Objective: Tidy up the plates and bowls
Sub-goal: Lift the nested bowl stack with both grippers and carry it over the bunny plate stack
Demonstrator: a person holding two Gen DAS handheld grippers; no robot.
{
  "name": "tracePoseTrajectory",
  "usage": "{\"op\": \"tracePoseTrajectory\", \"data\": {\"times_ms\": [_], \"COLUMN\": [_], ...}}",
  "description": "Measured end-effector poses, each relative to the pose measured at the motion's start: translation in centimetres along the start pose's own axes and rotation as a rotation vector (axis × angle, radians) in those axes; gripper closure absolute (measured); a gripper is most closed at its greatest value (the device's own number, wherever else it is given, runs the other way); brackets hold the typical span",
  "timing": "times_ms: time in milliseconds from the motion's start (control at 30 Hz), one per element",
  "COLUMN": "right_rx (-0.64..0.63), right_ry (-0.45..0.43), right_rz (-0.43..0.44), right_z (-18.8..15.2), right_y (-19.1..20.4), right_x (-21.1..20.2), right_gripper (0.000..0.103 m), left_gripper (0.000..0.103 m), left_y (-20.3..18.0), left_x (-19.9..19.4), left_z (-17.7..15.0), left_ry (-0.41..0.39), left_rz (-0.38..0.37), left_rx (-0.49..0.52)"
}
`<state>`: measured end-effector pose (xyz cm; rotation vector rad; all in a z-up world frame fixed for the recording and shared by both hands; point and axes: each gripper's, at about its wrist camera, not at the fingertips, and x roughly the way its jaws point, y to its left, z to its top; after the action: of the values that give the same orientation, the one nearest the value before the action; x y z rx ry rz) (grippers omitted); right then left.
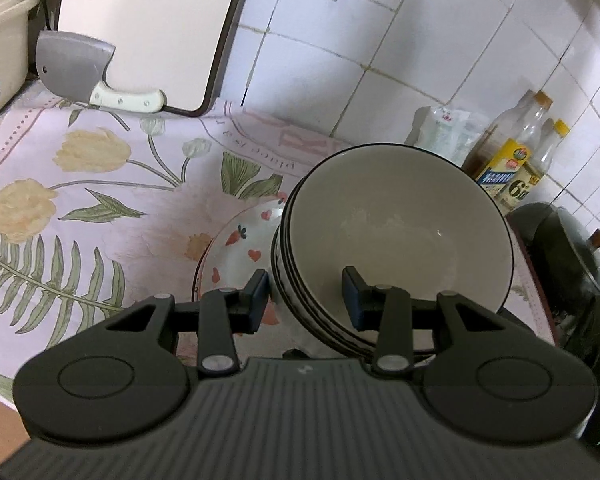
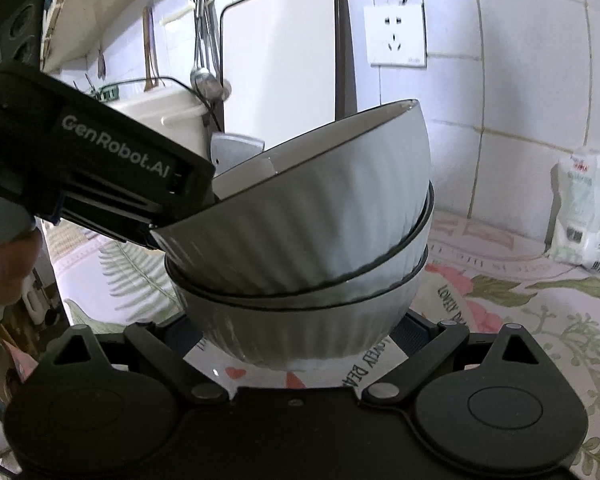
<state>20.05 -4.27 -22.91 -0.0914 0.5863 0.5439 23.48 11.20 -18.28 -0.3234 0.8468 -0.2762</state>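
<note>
A stack of three white ribbed bowls with black rims (image 2: 300,248) stands on a strawberry-patterned plate (image 1: 240,244). The top bowl (image 1: 400,232) is tilted in the stack. My left gripper (image 1: 306,300) straddles the rims of the stack at its near edge, one finger outside, one inside the top bowl, with a gap left between pads and rim. It also shows in the right wrist view (image 2: 148,216) at the top bowl's left rim. My right gripper (image 2: 300,336) is wide open around the bottom bowl's base; its fingertips are mostly hidden behind the bowl.
A floral cloth (image 1: 100,200) covers the counter. A cleaver (image 1: 76,68) and a white cutting board (image 1: 160,32) lean on the tiled wall. Oil bottles (image 1: 516,160), a dark pot (image 1: 564,248) and a white bag (image 2: 588,216) stand at the right. A rice cooker (image 2: 172,120) stands at the left.
</note>
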Motion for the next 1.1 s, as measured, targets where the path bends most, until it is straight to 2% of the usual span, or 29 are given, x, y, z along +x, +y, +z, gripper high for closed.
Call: {"op": "tracePoseTrajectory", "data": {"times_ms": [533, 700, 933, 1100], "right_rx": [-0.045, -0.096, -0.034, 0.033], "right_ry": [0.076, 0.140, 0.178, 0.205], "right_rz": [0.010, 0.002, -0.043, -0.031], "right_z": [-0.4, -0.4, 0.1, 0.7], "right_y": [-1.0, -0.7, 0.0, -0.2], "right_x": [1.8, 2.3, 0.9, -2.0], "right_gripper": [0.004, 0.005, 0.006, 0.006], "left_gripper": [0.066, 0.066, 0.067, 0.065], "left_y": [0.3, 0.0, -0.5, -0.9], "left_x": [2.0, 1.9, 1.2, -0.8], "left_z": [-0.6, -0.8, -0.3, -0.3], "left_ry": [0.006, 0.029, 0.061, 0.033], "left_rz": [0.018, 0.038, 0.101, 0.090], "left_rx": [-0.027, -0.028, -0.042, -0.033]}}
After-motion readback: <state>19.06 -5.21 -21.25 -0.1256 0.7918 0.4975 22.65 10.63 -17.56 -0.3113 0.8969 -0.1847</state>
